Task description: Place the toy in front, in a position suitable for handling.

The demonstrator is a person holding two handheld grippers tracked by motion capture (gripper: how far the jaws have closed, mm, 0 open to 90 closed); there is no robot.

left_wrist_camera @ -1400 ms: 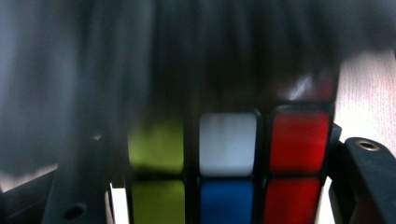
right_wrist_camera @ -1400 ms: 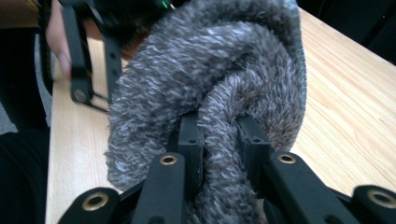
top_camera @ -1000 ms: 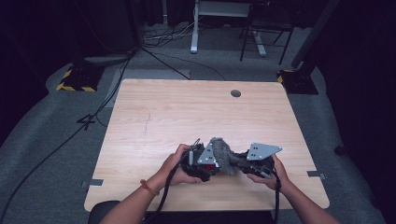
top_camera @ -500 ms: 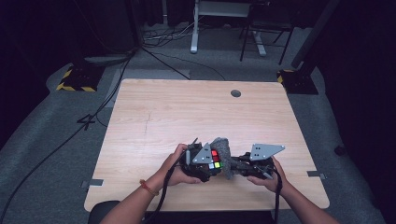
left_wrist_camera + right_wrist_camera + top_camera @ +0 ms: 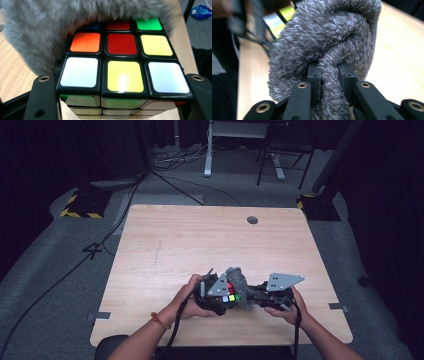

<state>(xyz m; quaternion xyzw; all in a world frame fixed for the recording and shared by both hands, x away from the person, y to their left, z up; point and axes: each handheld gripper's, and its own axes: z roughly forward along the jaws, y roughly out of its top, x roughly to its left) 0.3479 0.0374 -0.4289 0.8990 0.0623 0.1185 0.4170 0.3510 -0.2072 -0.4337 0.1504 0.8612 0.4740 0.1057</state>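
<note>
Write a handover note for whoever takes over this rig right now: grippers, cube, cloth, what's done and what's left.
Left gripper: jaws clamped on either side of the Rubik's cube, near the table's front edge.
Right gripper: shut on a bunched fold of the grey fluffy cloth.
The cloth lies over the cube's far rows; near rows are bare.
Done: both things gripped, cloth on cube.
Left, probably: wipe the remaining faces.

High view: above the table's (image 5: 210, 240) near edge, facing forward and down. Gripper views: very close. All three share the cube (image 5: 122, 65) and grey cloth (image 5: 324, 50).
</note>
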